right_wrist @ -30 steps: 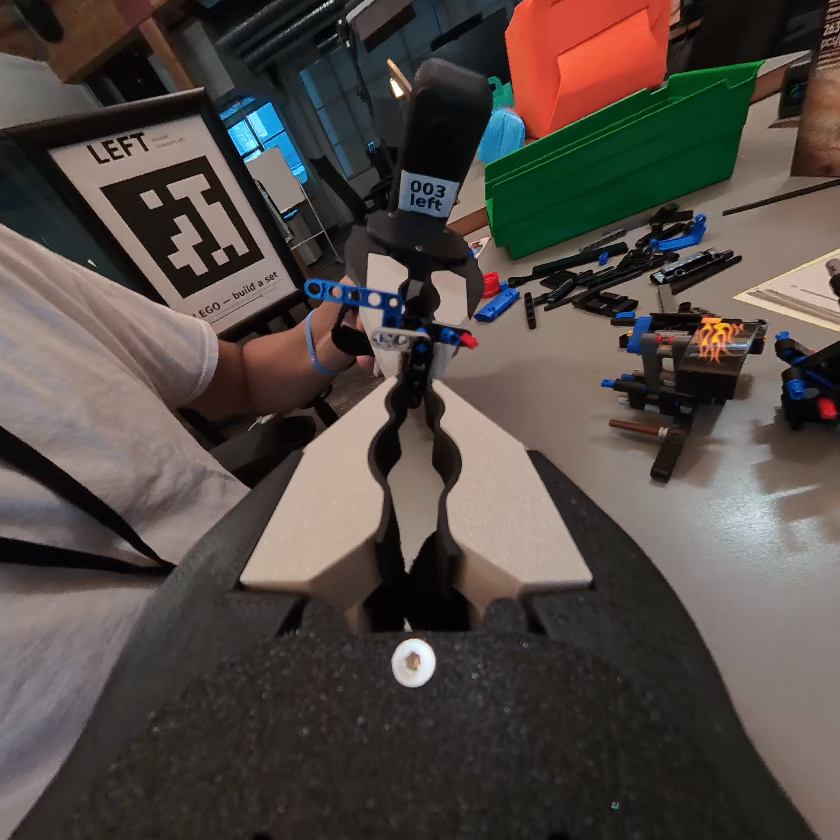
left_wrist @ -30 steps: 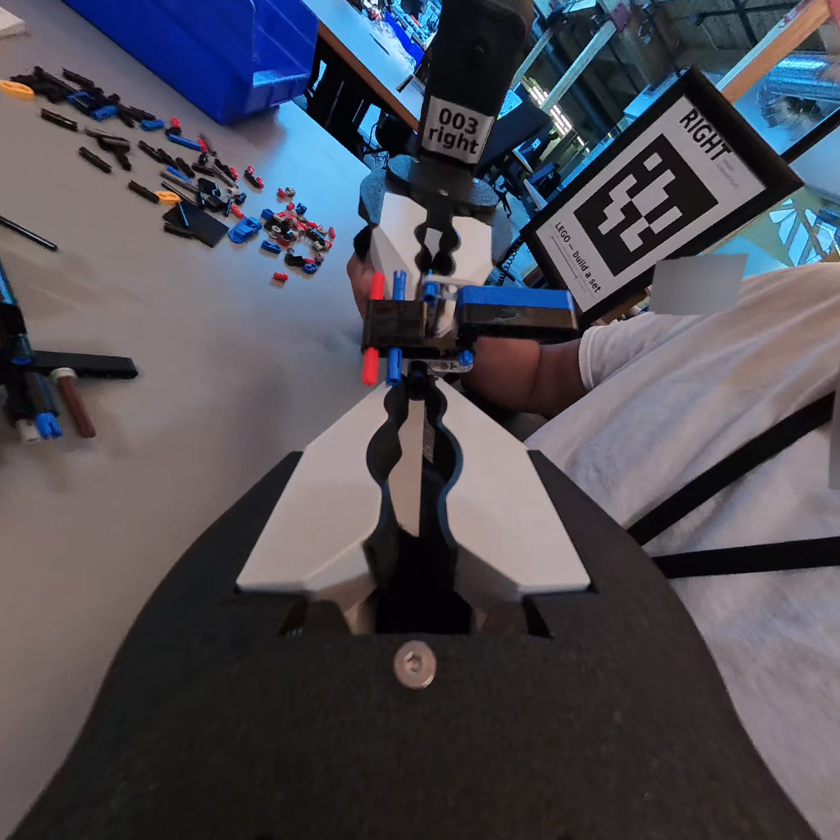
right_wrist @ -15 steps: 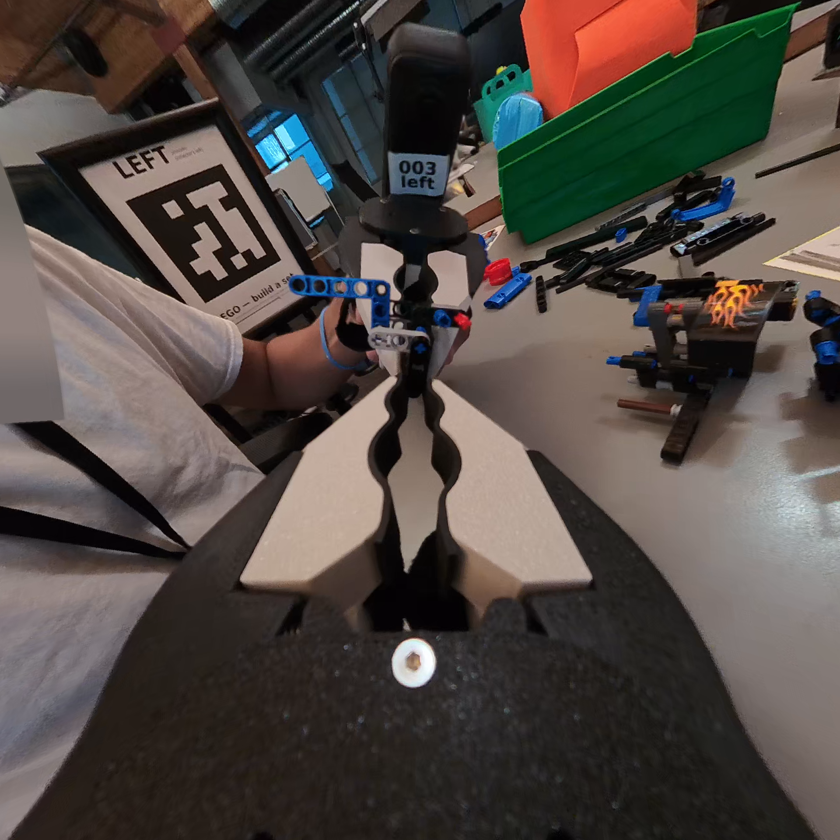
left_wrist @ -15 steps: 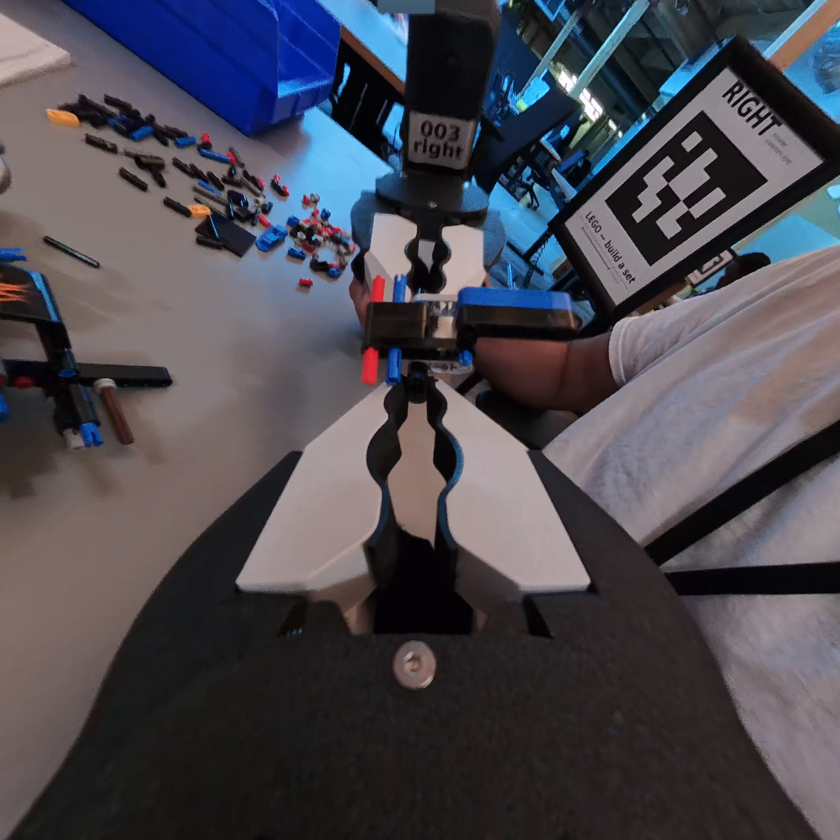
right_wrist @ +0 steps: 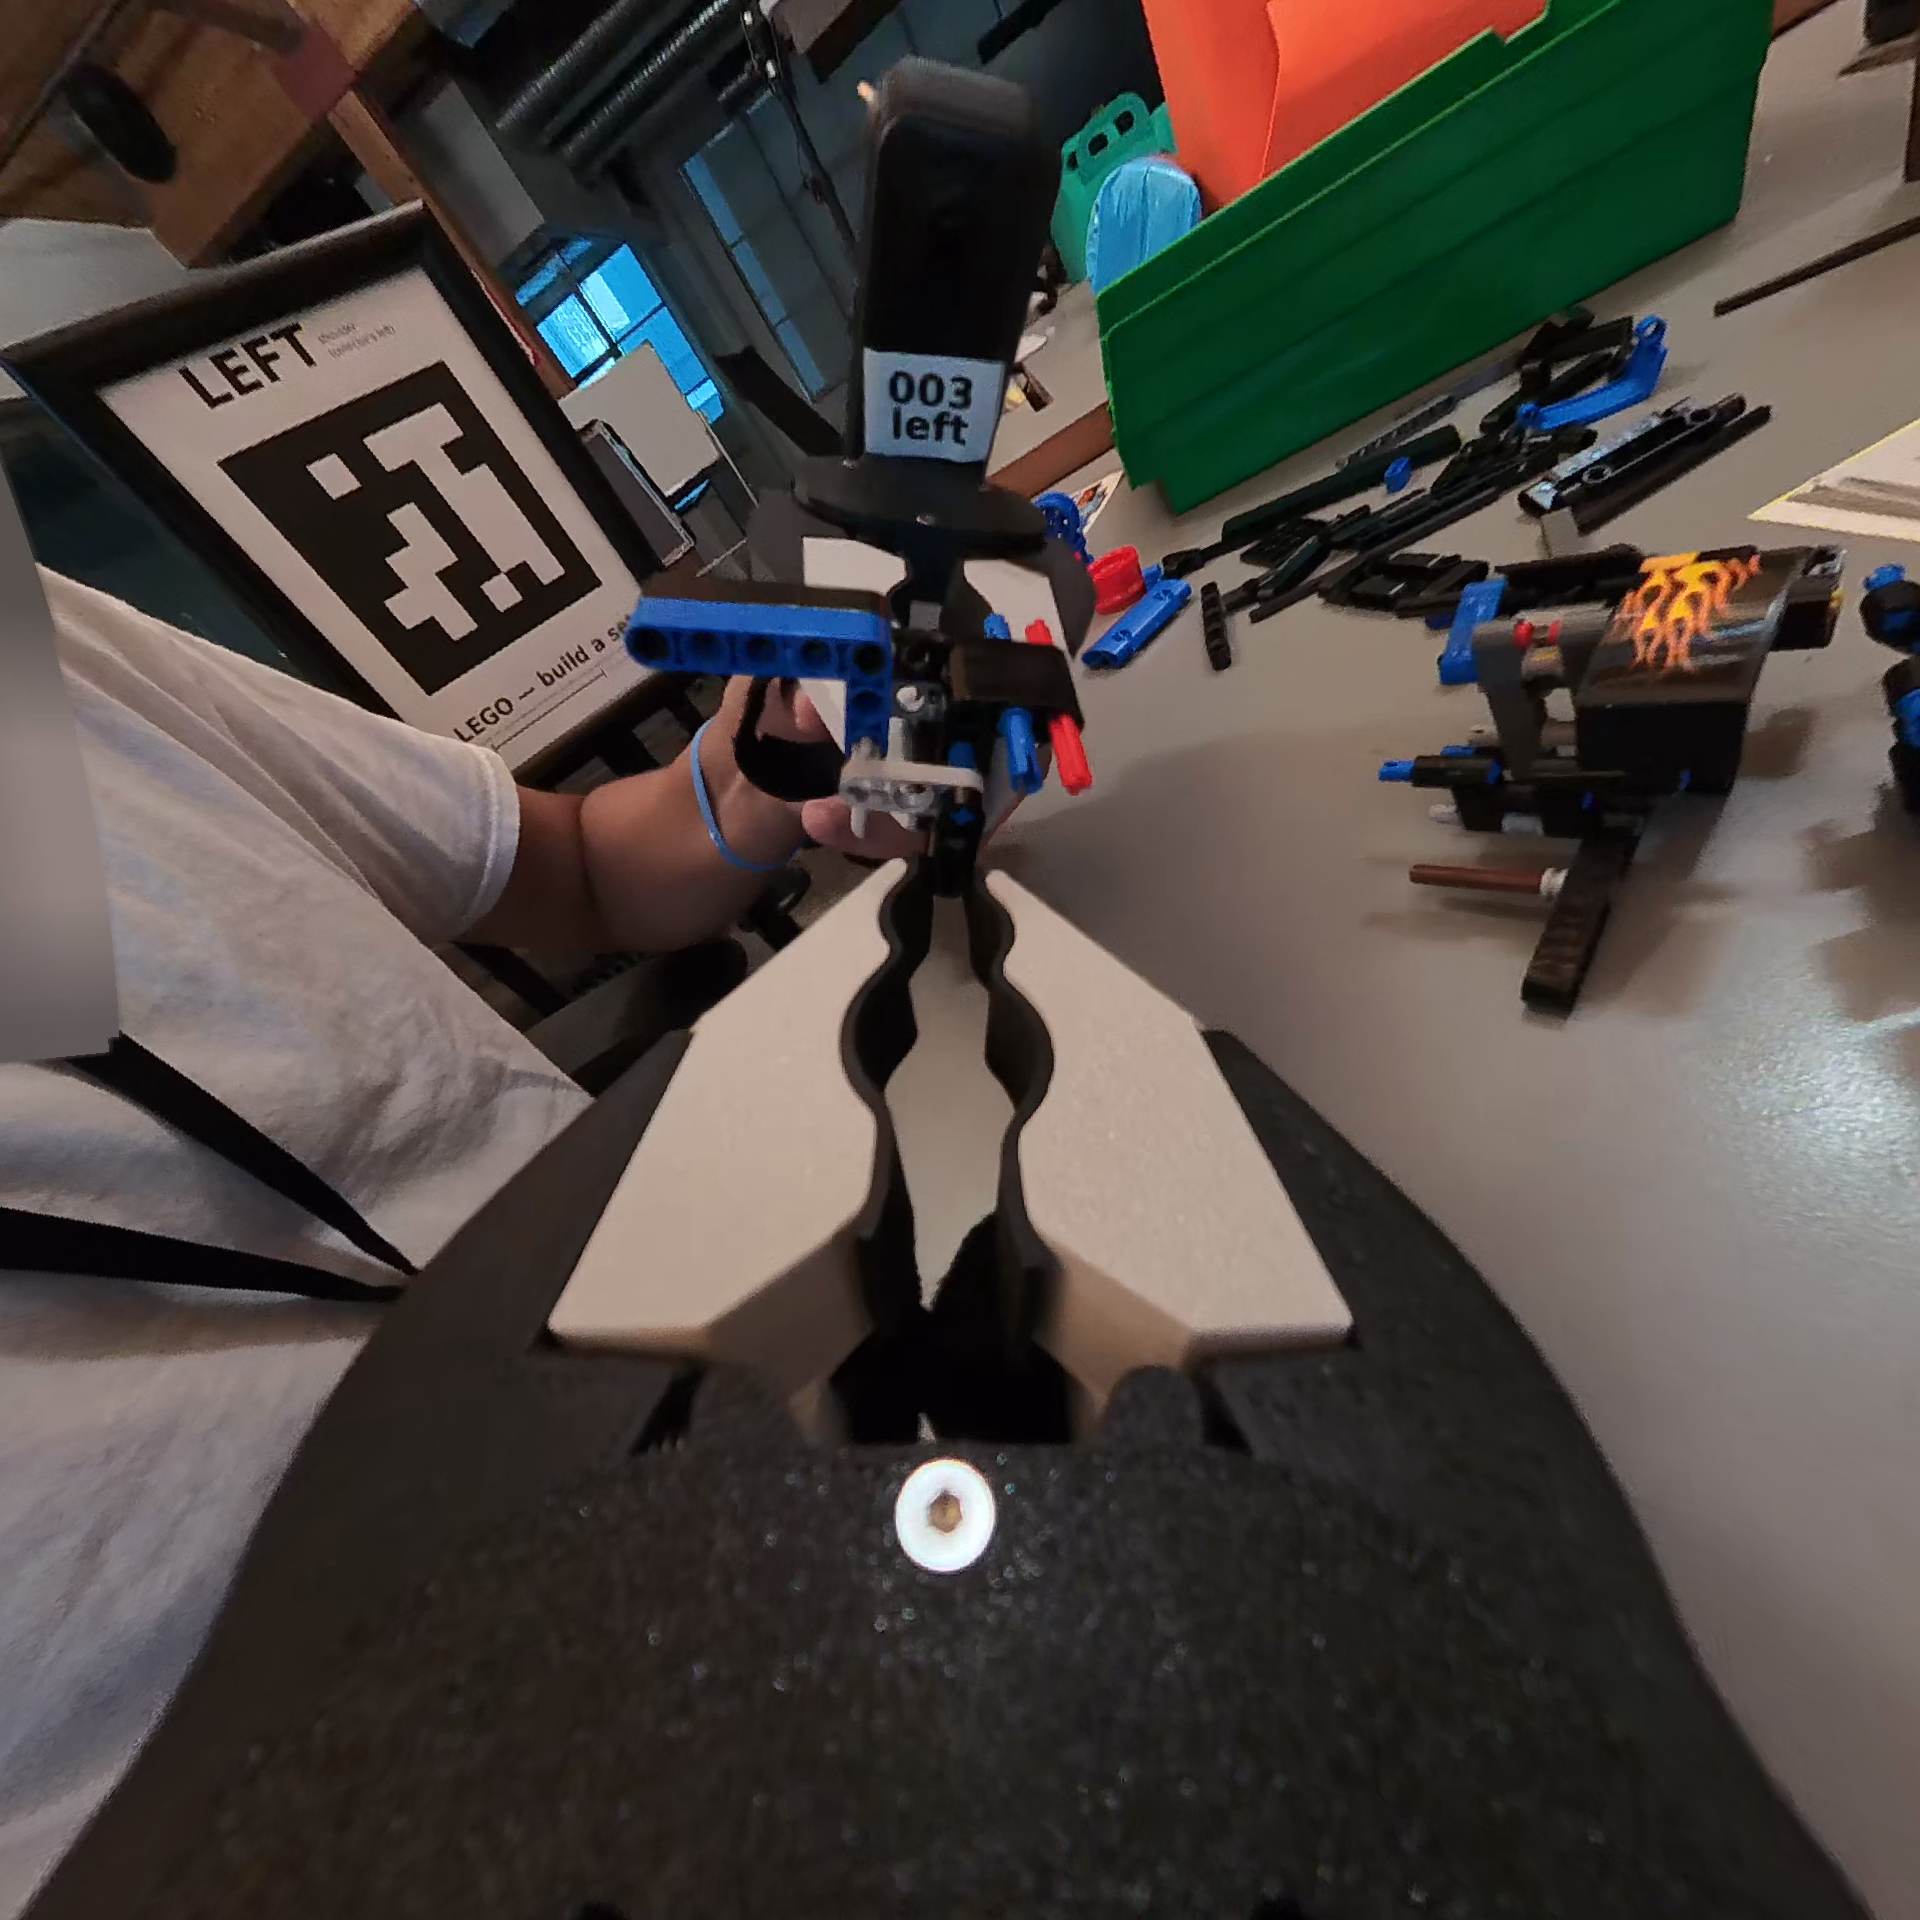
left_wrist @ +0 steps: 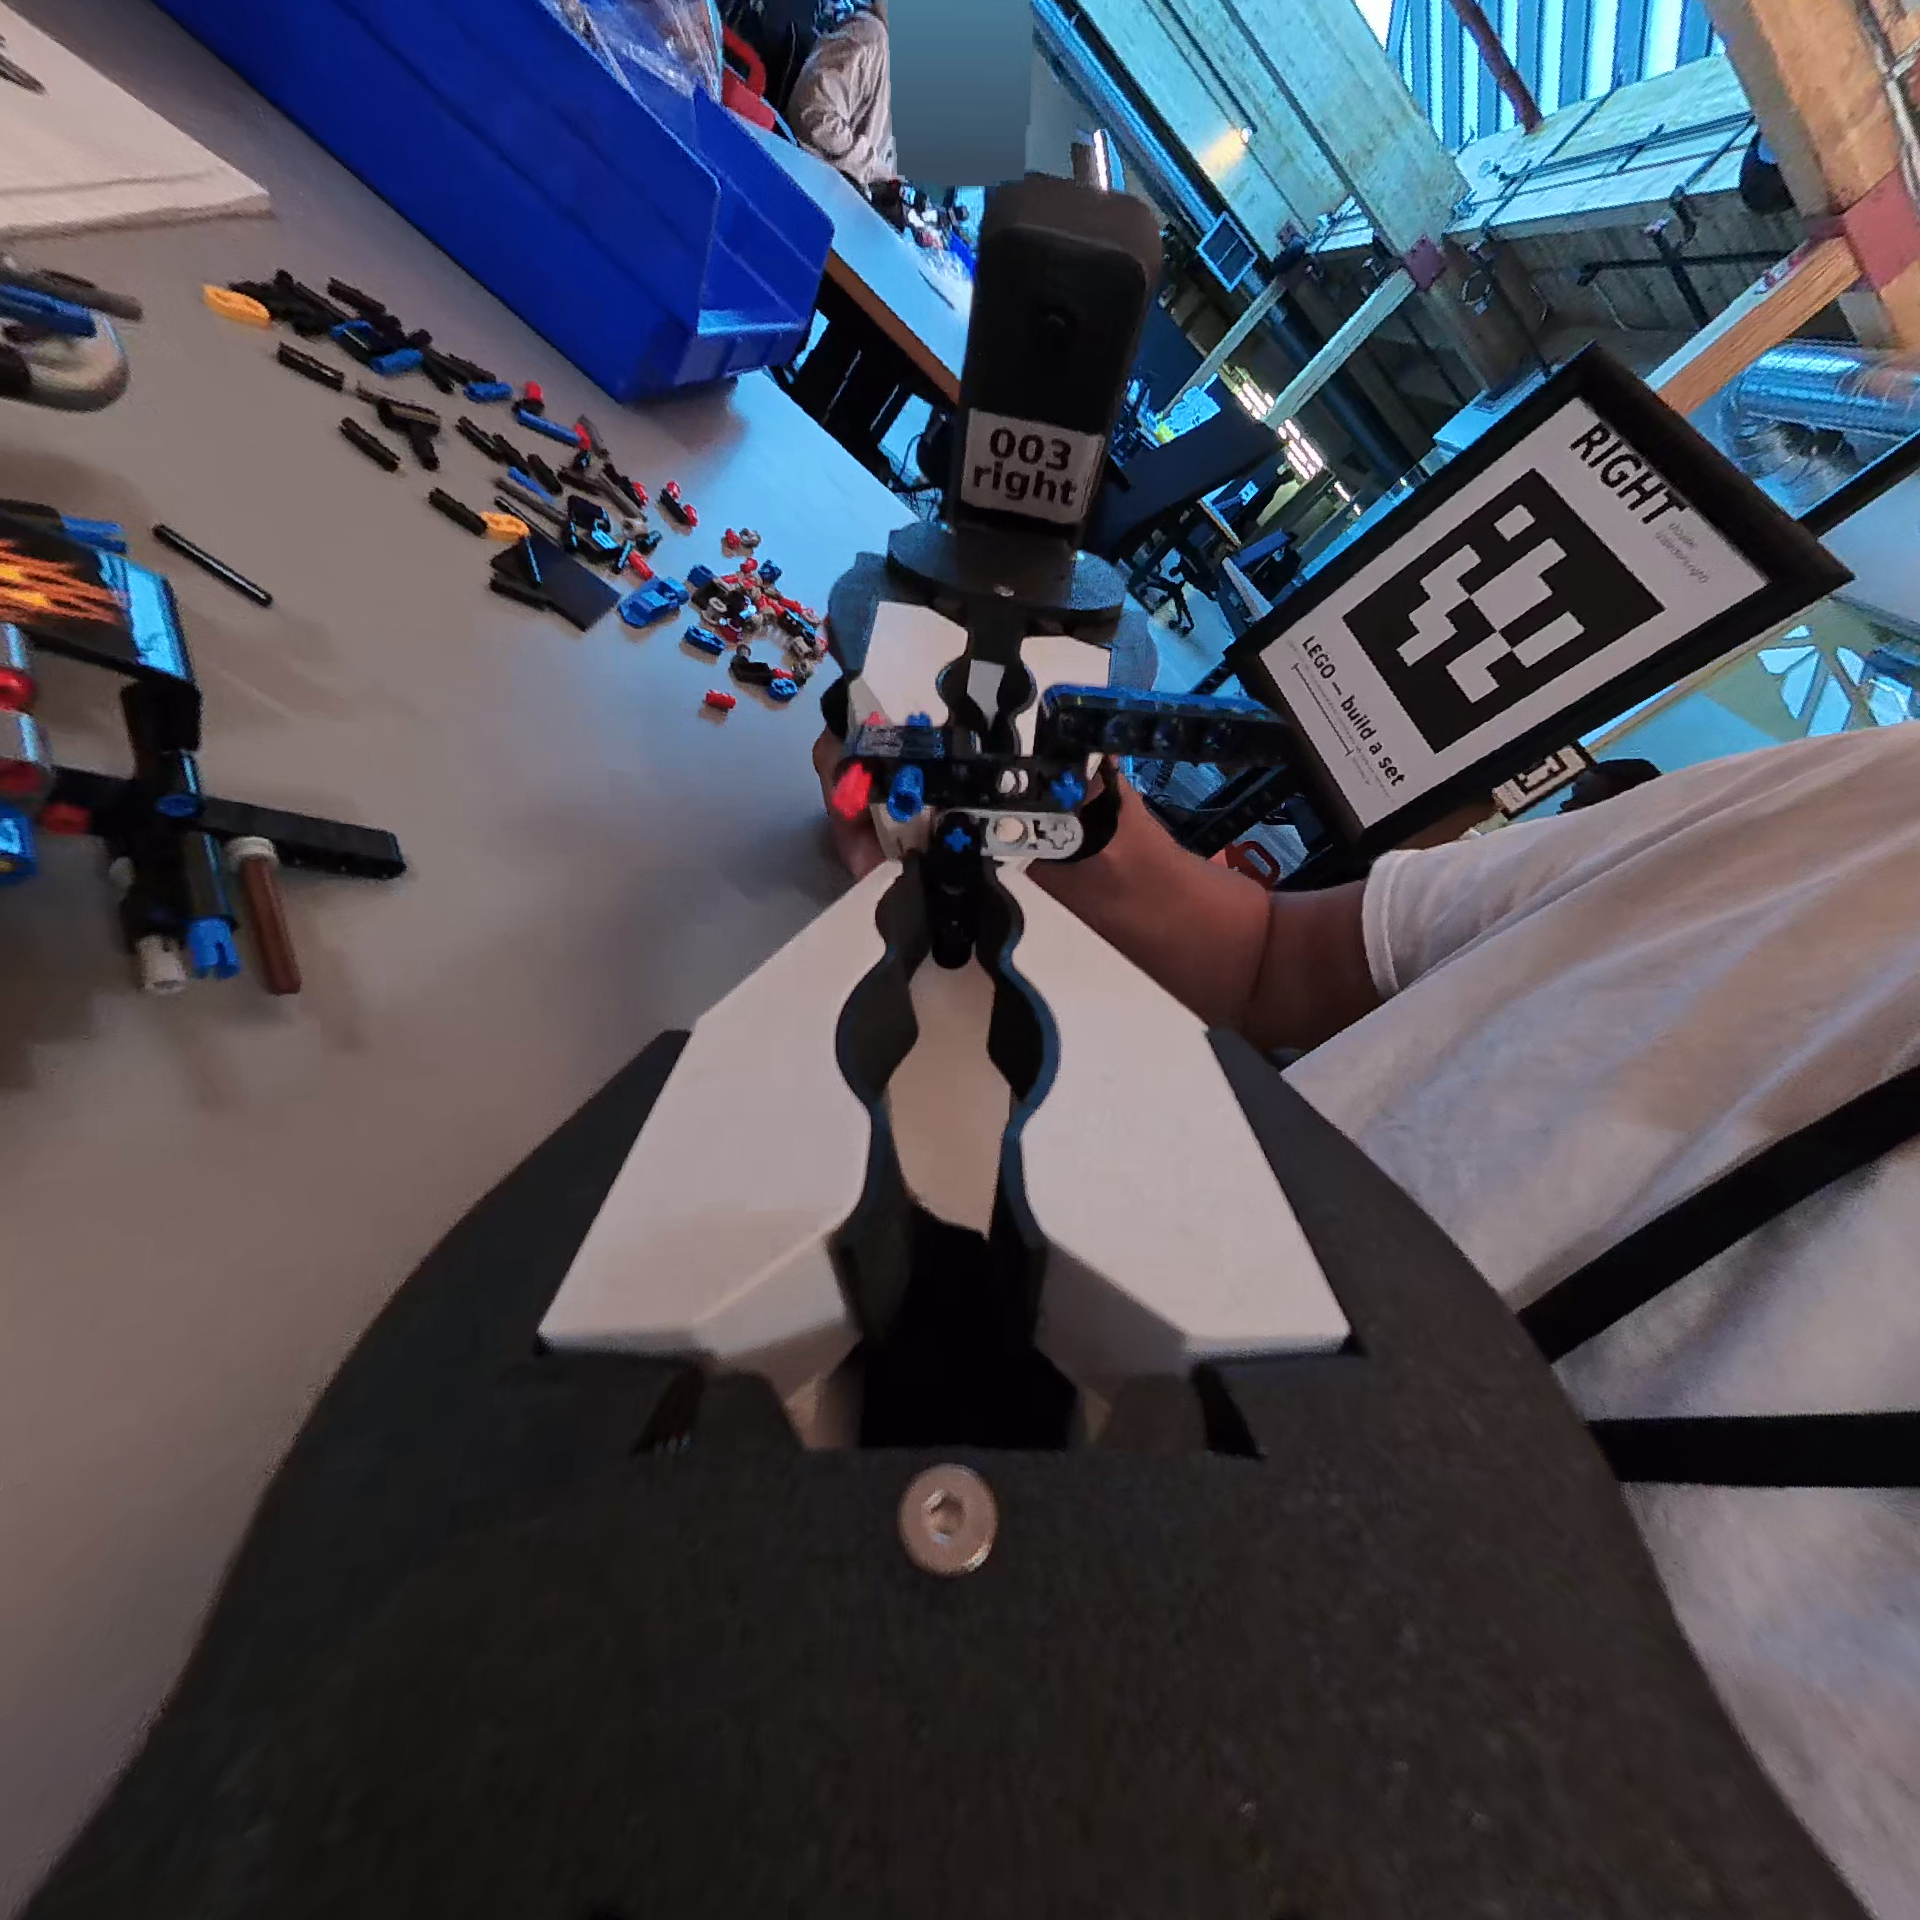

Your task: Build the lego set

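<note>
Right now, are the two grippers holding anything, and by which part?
Both grip one small black, blue and grey Lego assembly in mid-air. The left gripper pinches its black lower beam; the right gripper also clamps a black beam end.

We see a blue bin near the desk's far edge and a green bin holding an orange one. A framed marker sign stands off each side edge, and printed sheets lie at the right edge.

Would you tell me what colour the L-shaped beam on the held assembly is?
Blue L-shaped beam; right wrist view shows it best.
</note>
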`<act>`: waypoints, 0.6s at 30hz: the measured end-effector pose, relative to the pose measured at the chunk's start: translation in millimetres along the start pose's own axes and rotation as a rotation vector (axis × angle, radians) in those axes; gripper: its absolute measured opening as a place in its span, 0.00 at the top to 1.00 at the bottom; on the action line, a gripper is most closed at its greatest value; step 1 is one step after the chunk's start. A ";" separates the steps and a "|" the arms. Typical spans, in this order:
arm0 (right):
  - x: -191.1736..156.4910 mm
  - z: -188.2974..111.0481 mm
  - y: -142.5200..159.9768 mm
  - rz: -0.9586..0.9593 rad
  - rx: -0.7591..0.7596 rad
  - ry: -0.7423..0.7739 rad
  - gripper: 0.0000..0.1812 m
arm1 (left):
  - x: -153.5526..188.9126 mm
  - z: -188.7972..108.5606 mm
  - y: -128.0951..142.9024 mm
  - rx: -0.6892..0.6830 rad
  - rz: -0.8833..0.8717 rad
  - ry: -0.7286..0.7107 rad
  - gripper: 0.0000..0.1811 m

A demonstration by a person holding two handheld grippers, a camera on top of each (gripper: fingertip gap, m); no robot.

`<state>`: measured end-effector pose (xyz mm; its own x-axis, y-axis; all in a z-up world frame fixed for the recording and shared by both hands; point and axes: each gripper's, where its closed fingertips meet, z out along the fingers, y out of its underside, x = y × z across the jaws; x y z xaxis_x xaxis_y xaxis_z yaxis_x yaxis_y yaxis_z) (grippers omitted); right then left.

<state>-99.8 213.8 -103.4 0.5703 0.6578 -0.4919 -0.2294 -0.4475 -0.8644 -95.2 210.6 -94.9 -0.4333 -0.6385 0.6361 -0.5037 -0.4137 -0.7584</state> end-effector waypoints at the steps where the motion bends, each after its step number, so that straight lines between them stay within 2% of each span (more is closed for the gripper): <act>1: -0.5 0.5 2.0 0.010 -0.013 -0.008 0.97 | -0.1 -0.2 2.4 -0.014 0.011 0.000 0.97; 8: -2.6 3.9 10.2 0.029 -0.070 -0.034 0.97 | -0.4 -1.4 11.0 -0.052 0.043 0.011 0.96; 14: 7.6 4.2 4.1 0.060 -0.035 0.017 0.97 | -9.3 -2.5 2.6 0.058 -0.081 0.075 0.97; 18: 8.3 2.5 -2.7 0.070 0.003 0.012 0.96 | -8.7 0.1 -1.6 0.074 -0.076 0.075 0.97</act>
<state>-96.4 222.0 -105.3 0.5618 0.6178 -0.5502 -0.2719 -0.4902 -0.8281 -90.6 216.8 -99.3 -0.4524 -0.5541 0.6988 -0.4820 -0.5073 -0.7143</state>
